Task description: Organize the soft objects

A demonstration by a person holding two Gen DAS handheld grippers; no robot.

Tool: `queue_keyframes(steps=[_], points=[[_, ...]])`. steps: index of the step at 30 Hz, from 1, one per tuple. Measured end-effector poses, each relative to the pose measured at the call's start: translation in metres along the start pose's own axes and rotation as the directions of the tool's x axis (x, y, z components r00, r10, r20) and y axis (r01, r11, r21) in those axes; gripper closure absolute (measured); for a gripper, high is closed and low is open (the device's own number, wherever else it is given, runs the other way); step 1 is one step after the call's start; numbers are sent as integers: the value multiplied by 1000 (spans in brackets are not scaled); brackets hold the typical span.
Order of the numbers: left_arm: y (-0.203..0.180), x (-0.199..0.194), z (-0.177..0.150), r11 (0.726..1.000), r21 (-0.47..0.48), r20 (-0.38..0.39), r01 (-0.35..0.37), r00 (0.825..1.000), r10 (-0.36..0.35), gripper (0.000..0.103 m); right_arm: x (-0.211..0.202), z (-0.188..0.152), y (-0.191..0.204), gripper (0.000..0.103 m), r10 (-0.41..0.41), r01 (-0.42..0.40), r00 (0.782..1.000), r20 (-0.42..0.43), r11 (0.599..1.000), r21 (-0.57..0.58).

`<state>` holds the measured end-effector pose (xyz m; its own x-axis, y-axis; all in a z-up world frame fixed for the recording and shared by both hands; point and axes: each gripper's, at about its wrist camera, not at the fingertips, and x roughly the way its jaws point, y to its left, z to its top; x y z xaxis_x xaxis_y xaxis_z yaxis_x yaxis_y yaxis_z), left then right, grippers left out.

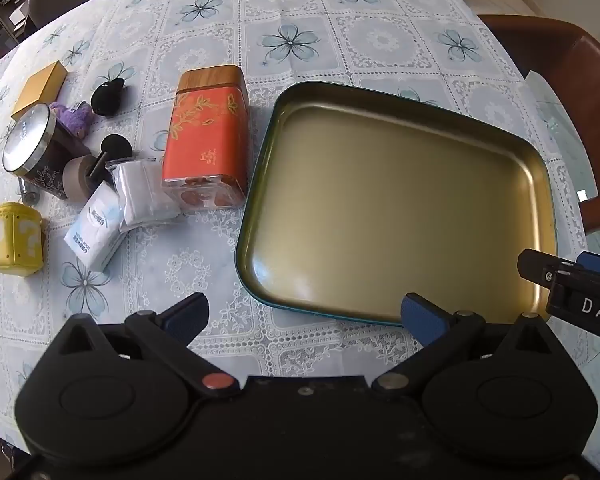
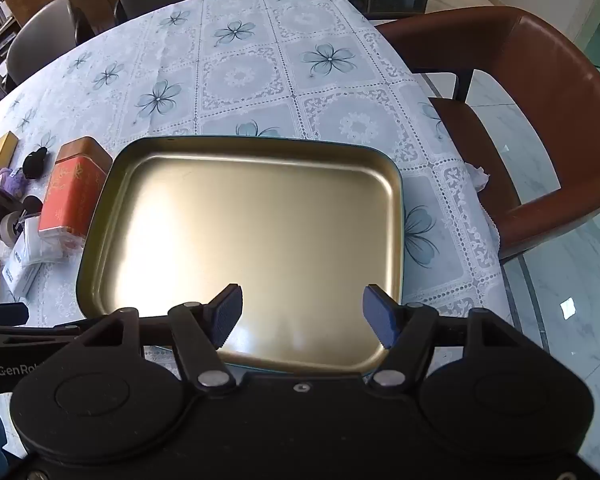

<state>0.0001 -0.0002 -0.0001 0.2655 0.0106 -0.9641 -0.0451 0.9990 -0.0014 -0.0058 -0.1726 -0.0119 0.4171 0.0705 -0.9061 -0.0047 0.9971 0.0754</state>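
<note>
We find the tray [image 2: 112, 184] empty, the tissue packs [image 1: 96, 232] and purple plush [image 1: 76, 114] unsorted on the worktop [image 1: 300, 40], and both grippers, left [image 1: 304, 316] and right [image 2: 302, 316], with jaws apart, holding nothing.

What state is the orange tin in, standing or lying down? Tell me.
Lying down. The orange tin rests on its long side on the tablecloth, wooden lid pointing away, beside the tray.
</note>
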Motion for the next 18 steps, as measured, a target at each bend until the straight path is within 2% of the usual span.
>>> queue_keyframes(steps=[18], points=[[3, 1, -2, 1000, -16, -3, -9, 1000, 9, 0, 4, -4, 2, 39, 3, -3, 1000, -7, 1000, 1]])
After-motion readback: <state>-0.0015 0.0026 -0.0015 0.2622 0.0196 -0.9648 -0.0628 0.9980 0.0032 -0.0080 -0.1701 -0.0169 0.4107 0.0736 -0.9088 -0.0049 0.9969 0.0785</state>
